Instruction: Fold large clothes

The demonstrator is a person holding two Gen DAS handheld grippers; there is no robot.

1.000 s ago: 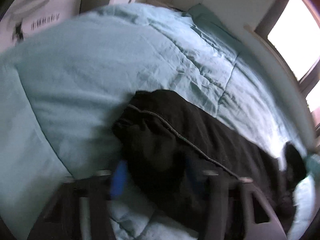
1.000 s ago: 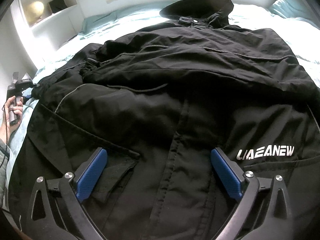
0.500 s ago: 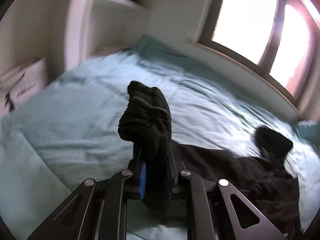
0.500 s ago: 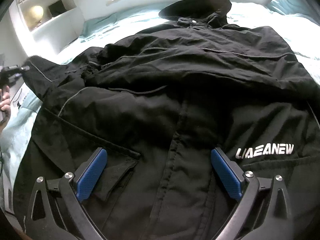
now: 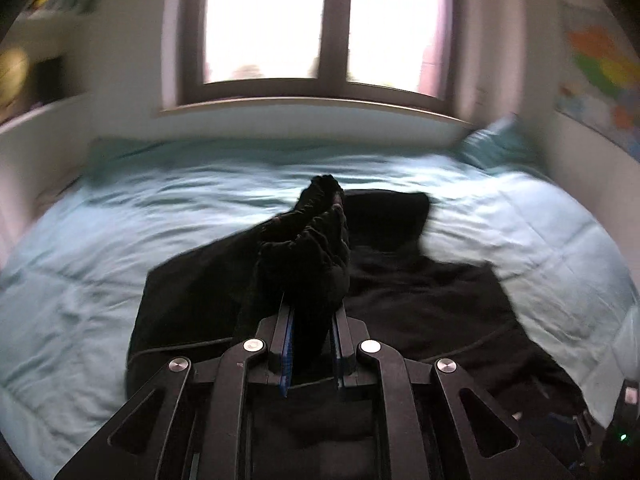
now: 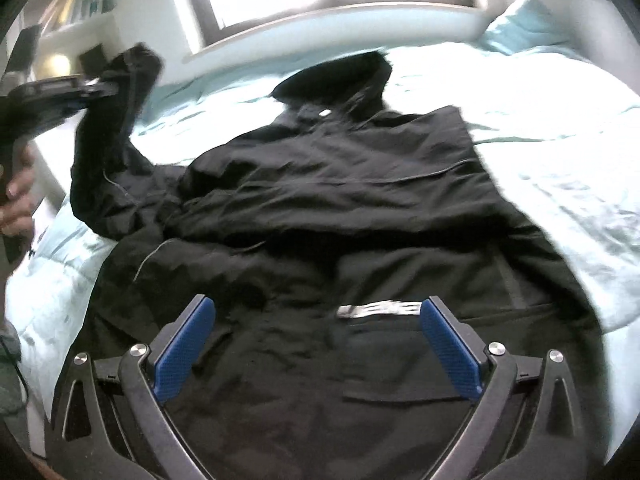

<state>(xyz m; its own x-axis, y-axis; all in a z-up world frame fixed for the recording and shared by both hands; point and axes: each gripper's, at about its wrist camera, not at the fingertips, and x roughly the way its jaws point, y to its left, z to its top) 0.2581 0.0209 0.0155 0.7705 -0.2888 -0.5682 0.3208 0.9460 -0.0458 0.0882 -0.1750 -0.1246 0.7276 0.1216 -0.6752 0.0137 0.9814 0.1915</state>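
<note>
Black padded jacket lies spread on the pale blue quilted bedspread. My left gripper is pinched tight on its black sleeve cuff, held up off the bed. My right gripper hovers wide apart over the hem, gripping nothing. I'd swing the sleeve across the chest and lay it flat. Plenty of bedspread both sides; the window wall is beyond the hood.
</note>
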